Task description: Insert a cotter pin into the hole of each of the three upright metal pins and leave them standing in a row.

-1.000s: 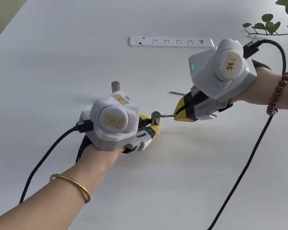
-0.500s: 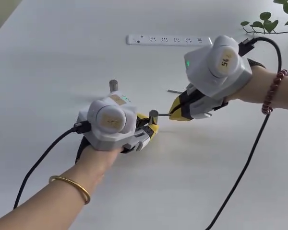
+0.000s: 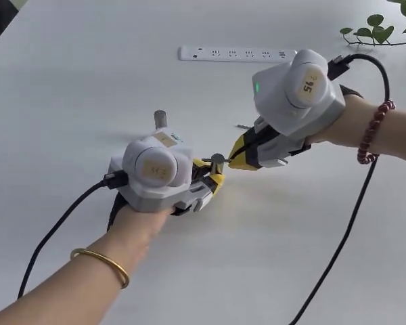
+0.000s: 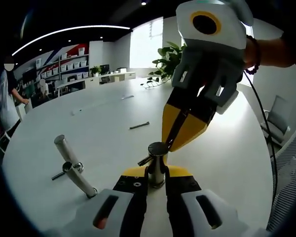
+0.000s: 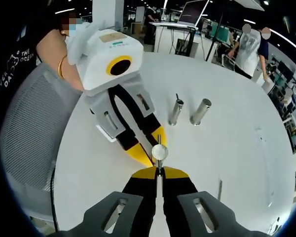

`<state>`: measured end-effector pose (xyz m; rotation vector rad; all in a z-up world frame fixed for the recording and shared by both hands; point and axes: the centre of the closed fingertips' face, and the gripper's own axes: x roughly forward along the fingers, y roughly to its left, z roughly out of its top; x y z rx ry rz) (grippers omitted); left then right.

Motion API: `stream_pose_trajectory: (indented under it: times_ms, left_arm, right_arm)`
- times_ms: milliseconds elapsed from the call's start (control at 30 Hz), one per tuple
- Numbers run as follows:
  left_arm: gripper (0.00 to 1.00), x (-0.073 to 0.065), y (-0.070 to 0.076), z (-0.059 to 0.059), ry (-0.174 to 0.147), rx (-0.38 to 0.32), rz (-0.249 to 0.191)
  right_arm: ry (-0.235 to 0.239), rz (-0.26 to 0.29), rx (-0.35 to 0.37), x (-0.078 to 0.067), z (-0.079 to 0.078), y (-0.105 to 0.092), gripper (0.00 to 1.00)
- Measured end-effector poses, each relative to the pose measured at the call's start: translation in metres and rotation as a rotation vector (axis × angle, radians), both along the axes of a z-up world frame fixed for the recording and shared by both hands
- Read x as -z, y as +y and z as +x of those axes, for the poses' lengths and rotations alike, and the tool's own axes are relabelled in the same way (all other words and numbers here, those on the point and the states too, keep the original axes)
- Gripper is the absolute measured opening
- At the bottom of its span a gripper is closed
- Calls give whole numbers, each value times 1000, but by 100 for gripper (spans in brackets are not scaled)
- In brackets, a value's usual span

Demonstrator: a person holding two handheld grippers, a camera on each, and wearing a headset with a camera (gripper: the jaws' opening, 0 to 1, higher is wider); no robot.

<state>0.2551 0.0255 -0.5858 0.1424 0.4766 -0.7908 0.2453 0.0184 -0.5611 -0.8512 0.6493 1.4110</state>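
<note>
Left gripper [image 4: 157, 174] low, near level, clamped on upright metal pin [image 4: 157, 157]. Right gripper [image 5: 159, 172] tilted down toward it, pinching cotter pin [image 4: 144, 160] at pin's top; hole itself indistinct.

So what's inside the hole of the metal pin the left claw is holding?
A thin cotter pin goes through the metal pin; its tip pokes out one side. The right claw covers its other end.
</note>
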Motion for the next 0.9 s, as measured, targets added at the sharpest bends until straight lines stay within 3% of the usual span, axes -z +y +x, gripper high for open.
stream_pose_trajectory:
  times_ms: [167, 333, 500, 633, 900]
  left_arm:
    - [12, 1, 1, 0, 16, -22, -26]
    - [12, 1, 1, -1, 20, -34, -31]
    - [12, 1, 1, -1, 18, -41, -35]
    - [12, 1, 2, -2, 21, -42, -38]
    - [12, 2, 2, -3, 27, -51, -42]
  right_arm:
    - [7, 9, 21, 0, 1, 0, 0]
    - [21, 3, 72, 2, 5, -7, 7]
    - [25, 35, 105, -3, 3, -11, 5]
    - [23, 40, 99, -4, -3, -11, 0]
    - [25, 49, 93, -5, -9, -3, 0]
